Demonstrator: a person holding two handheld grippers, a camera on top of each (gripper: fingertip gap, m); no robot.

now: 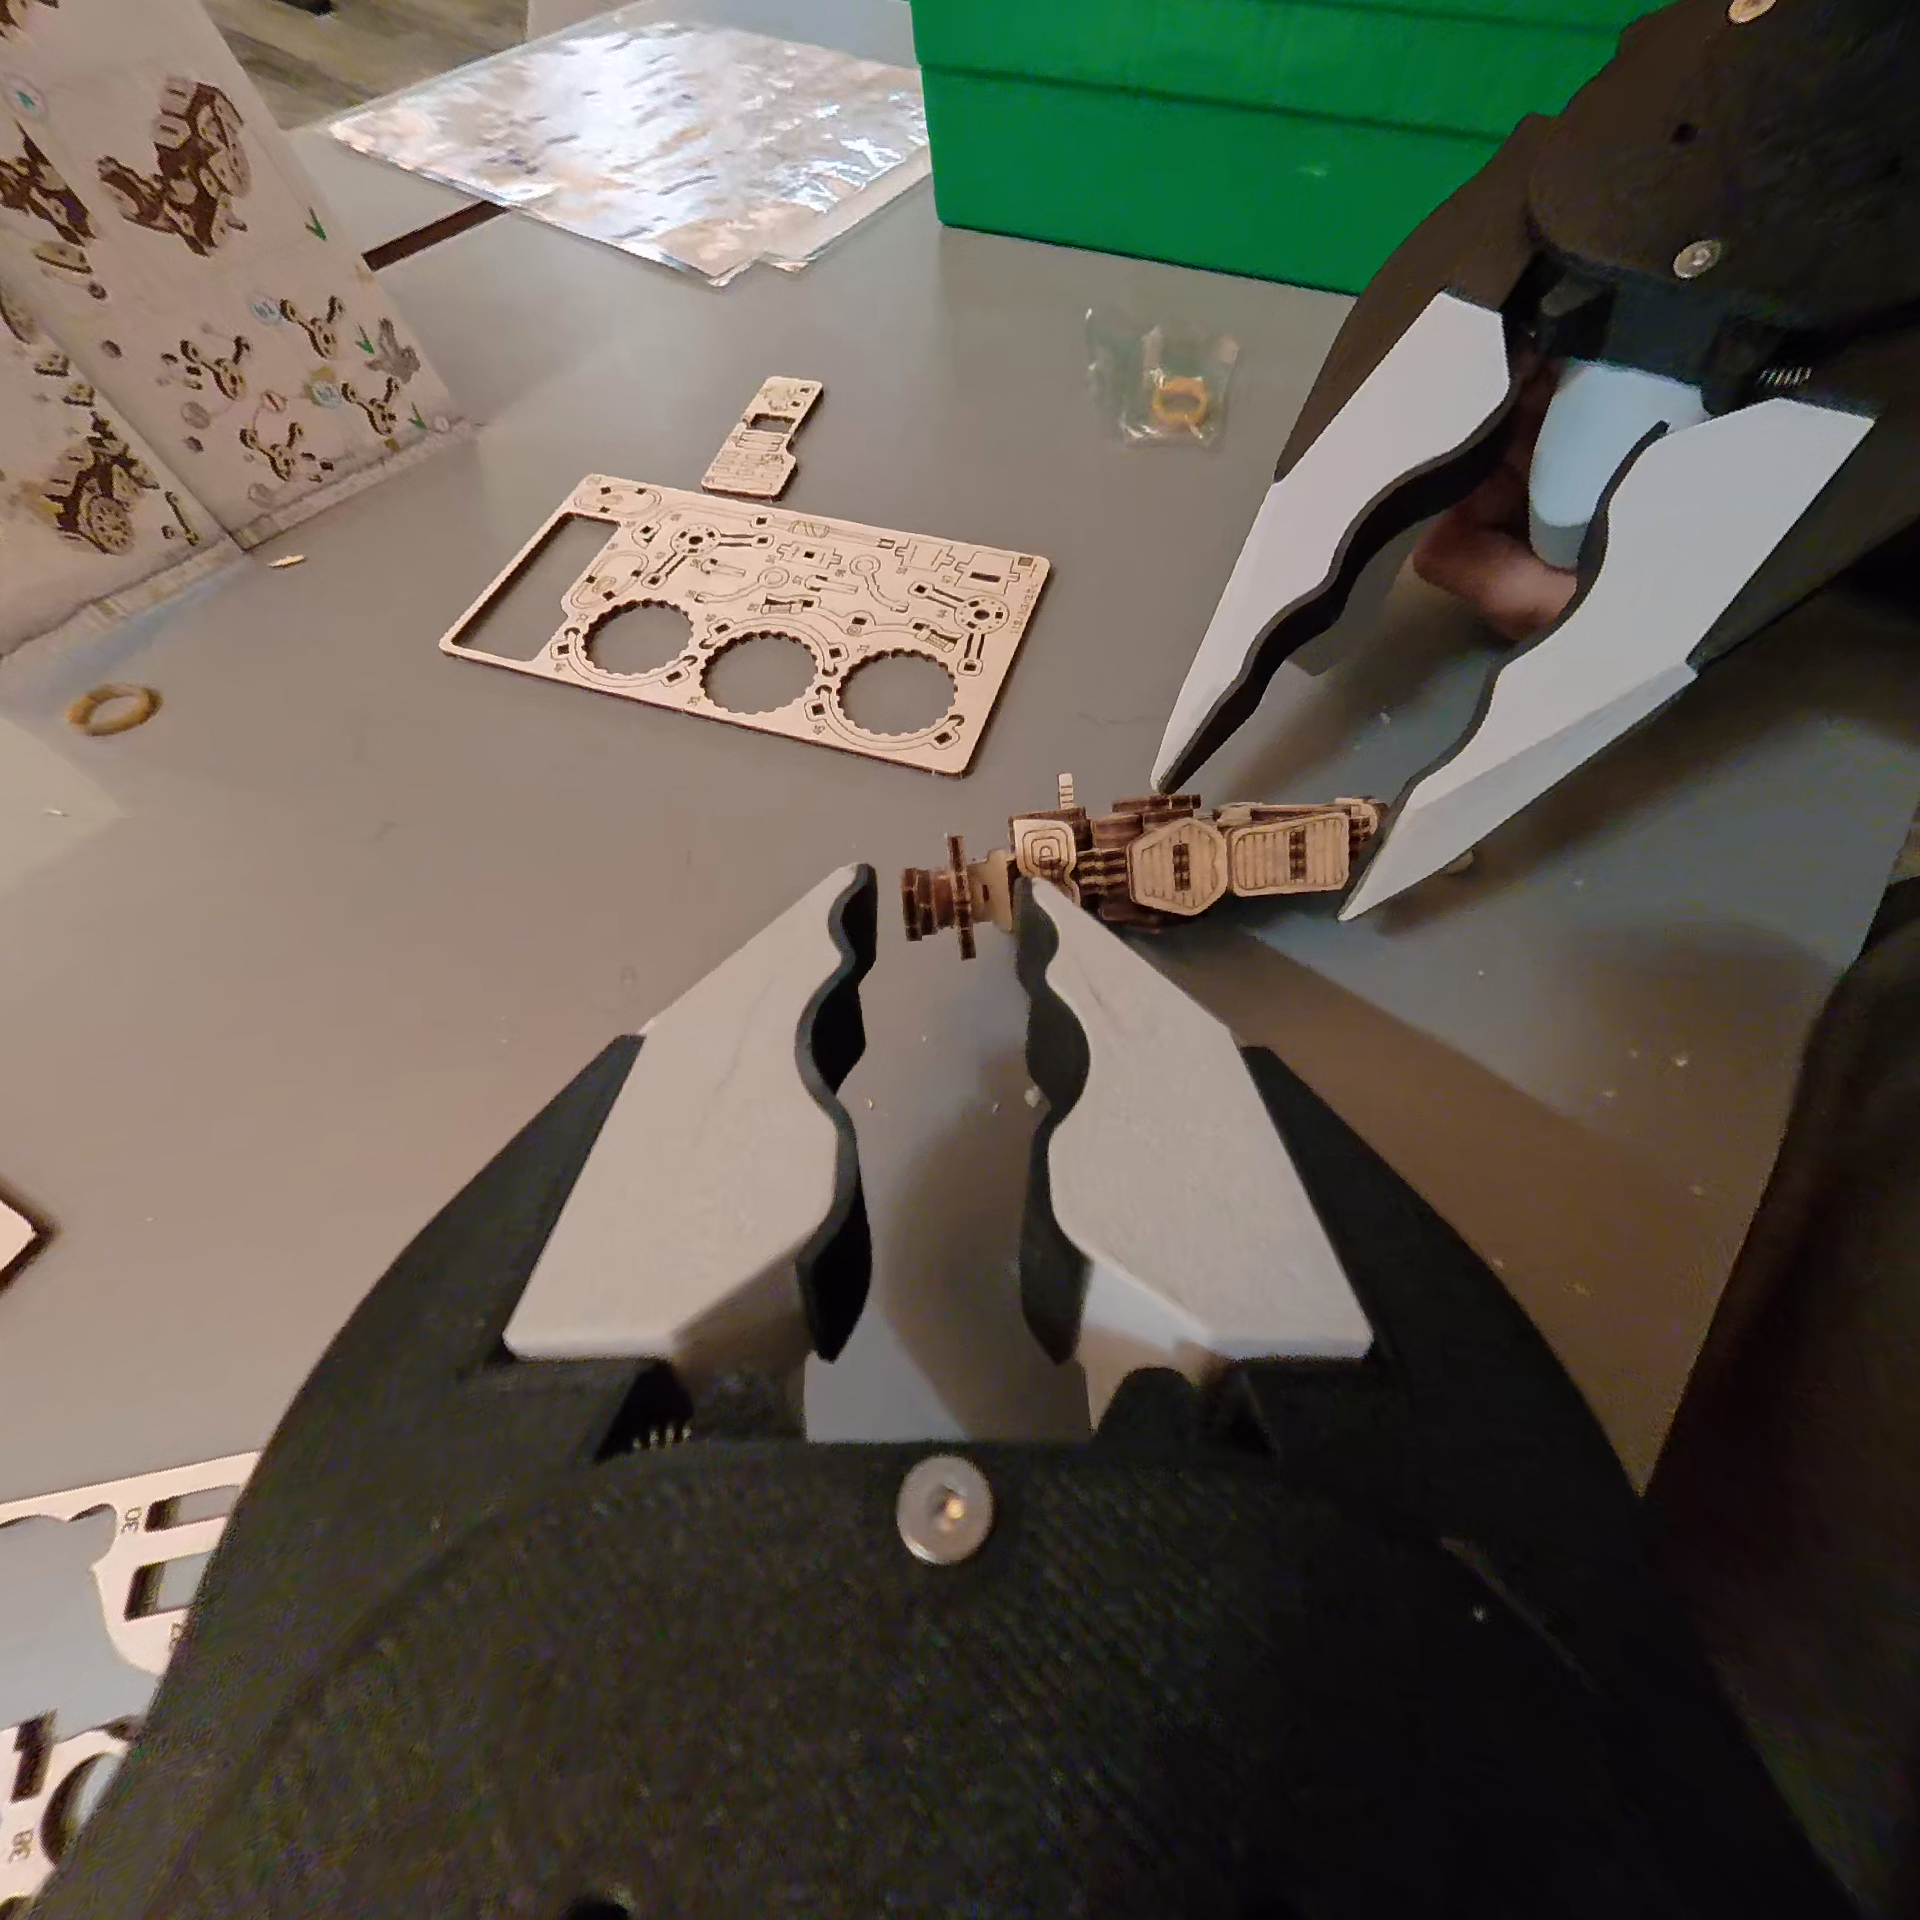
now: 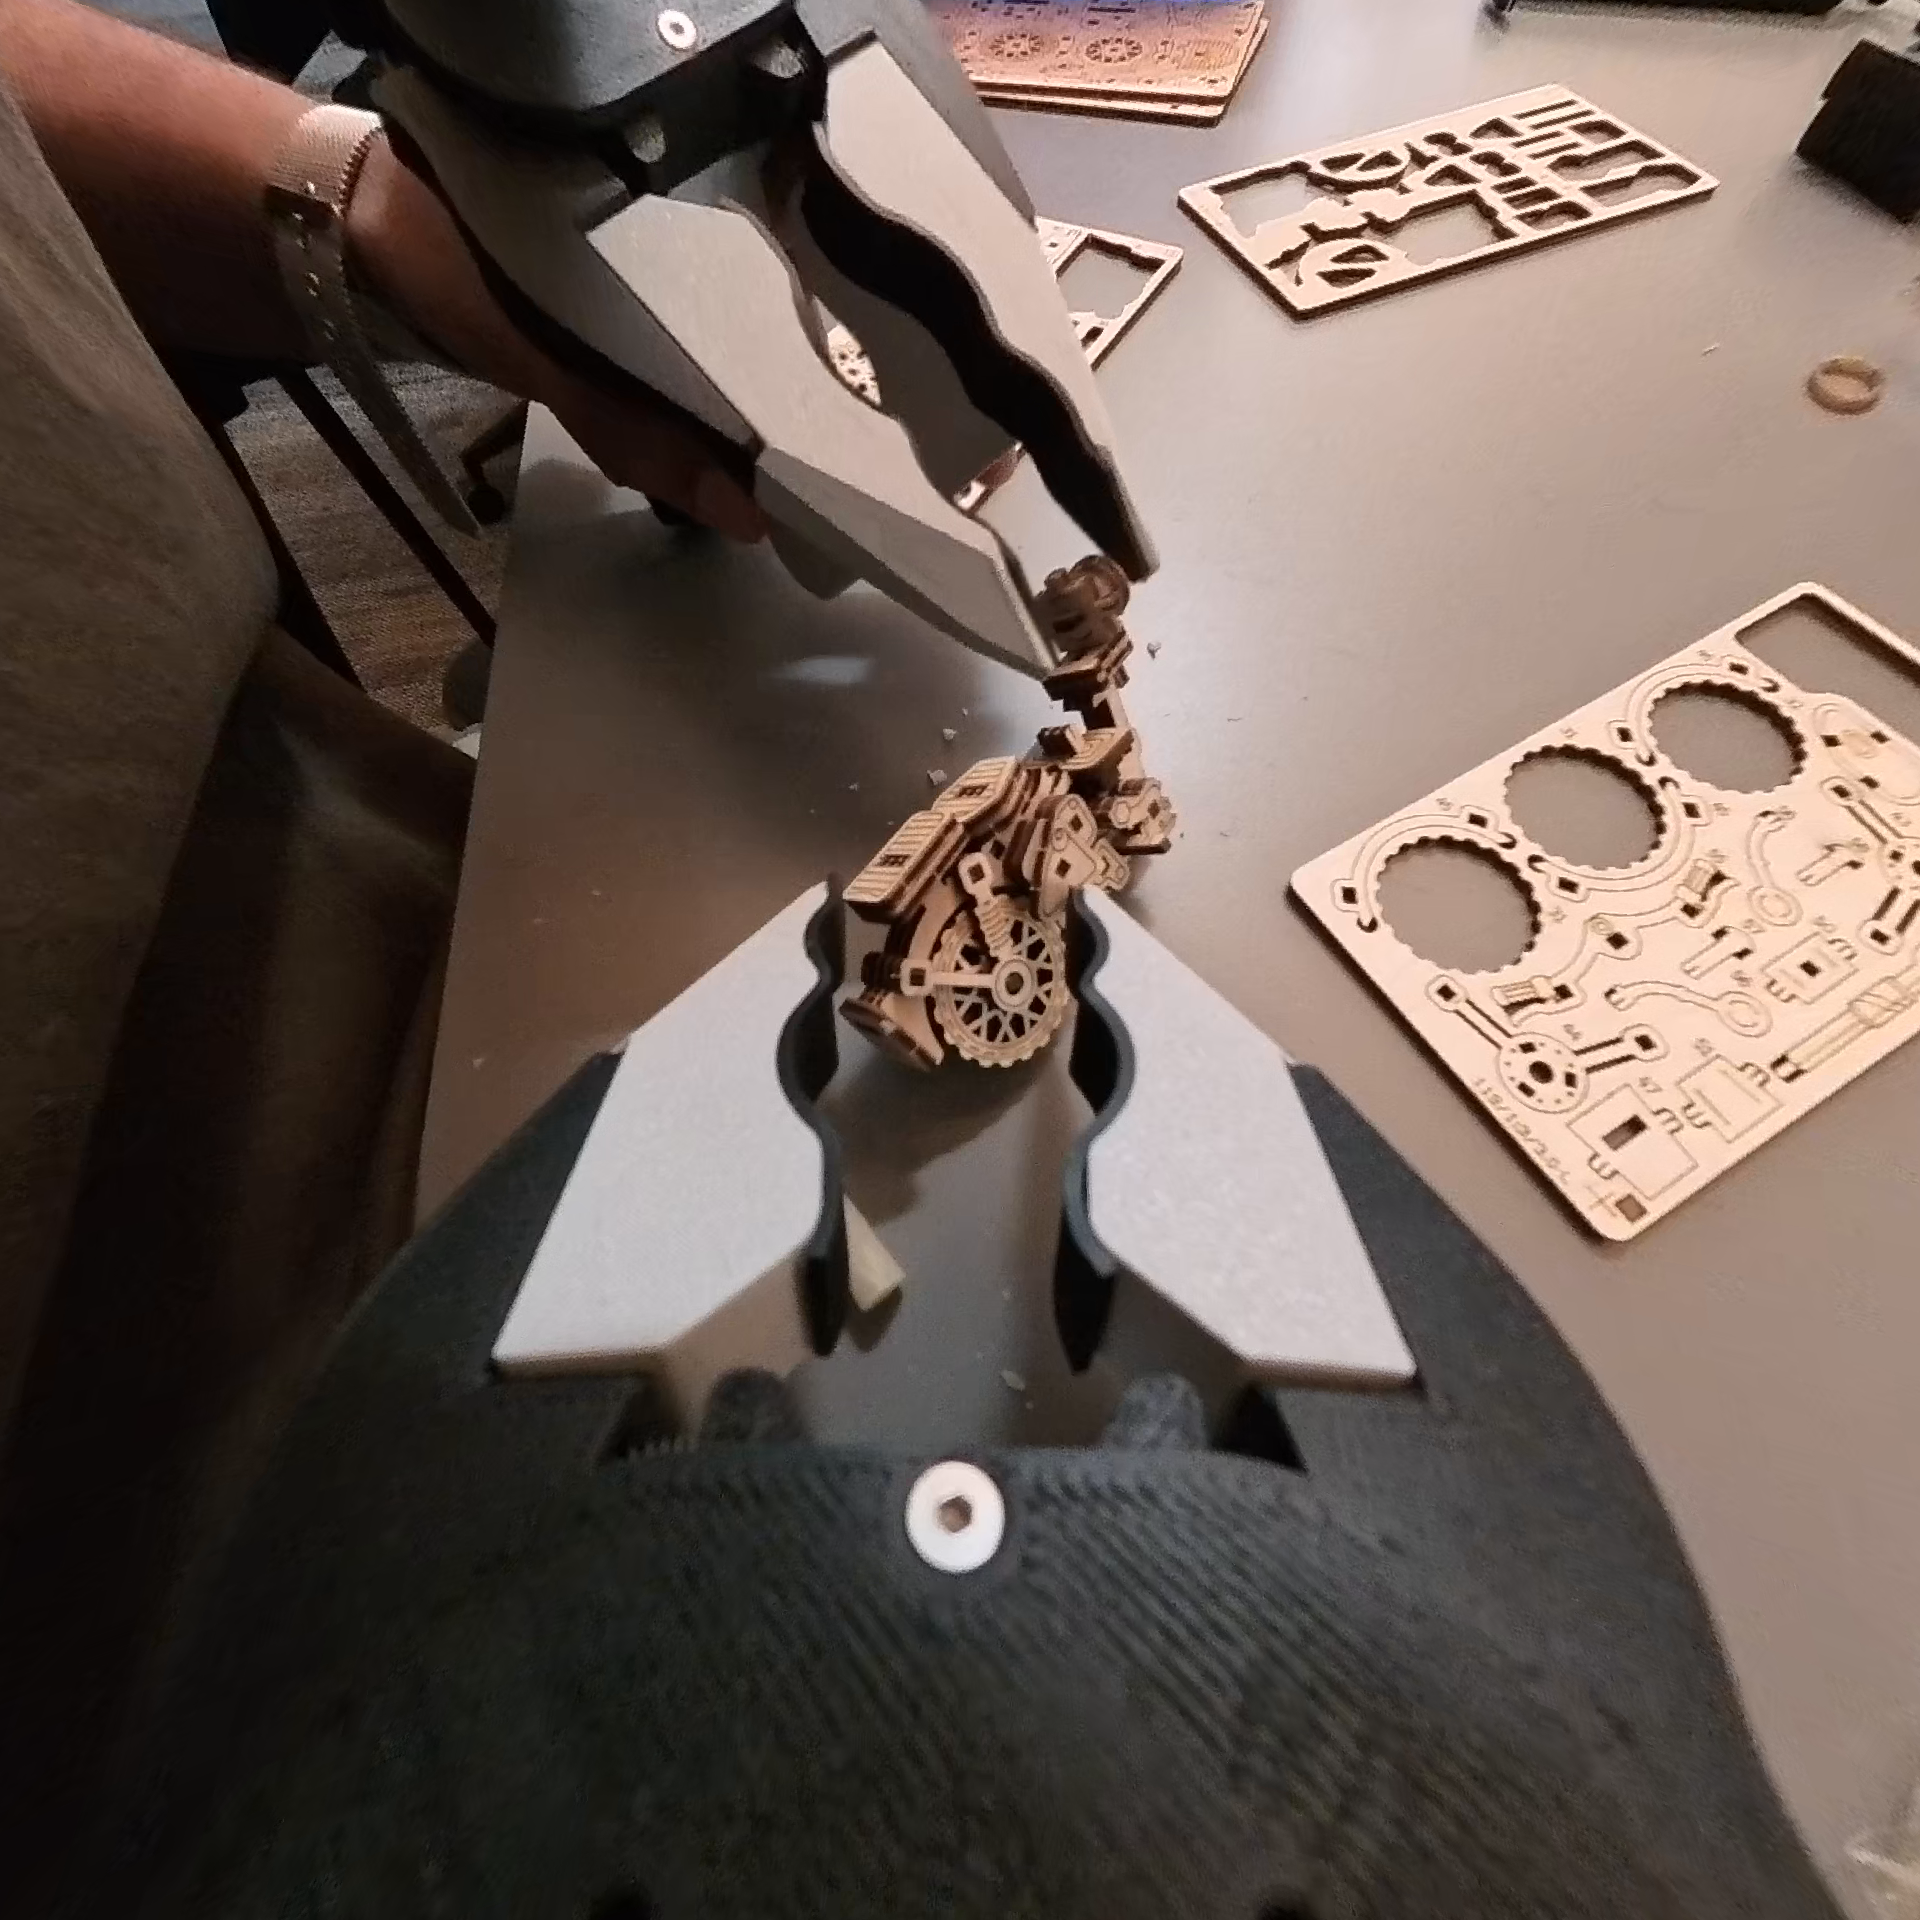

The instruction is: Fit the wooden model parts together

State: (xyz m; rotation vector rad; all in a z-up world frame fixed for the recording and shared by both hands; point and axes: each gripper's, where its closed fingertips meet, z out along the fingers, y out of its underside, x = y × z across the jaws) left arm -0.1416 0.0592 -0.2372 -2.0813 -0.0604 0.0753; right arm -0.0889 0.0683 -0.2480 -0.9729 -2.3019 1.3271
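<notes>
A small, partly built wooden model with a spoked wheel sits between both grippers near the table's front edge. My right gripper is closed around its wheel end, and both fingers sit against its sides. The right gripper also shows in the left wrist view. My left gripper is open, its tips on either side of the model's narrow axle end, with a small gap on the left side. The left gripper also shows in the right wrist view.
A wooden part sheet with three round holes lies just beyond the model. Behind it are a small wooden piece, a plastic bag with a gold ring, a green box, a foil sheet and a printed leaflet. More cut sheets lie farther off. Left tips to right tips: about 6 cm. The small wooden piece is about equally far from each gripper, around 20 cm.
</notes>
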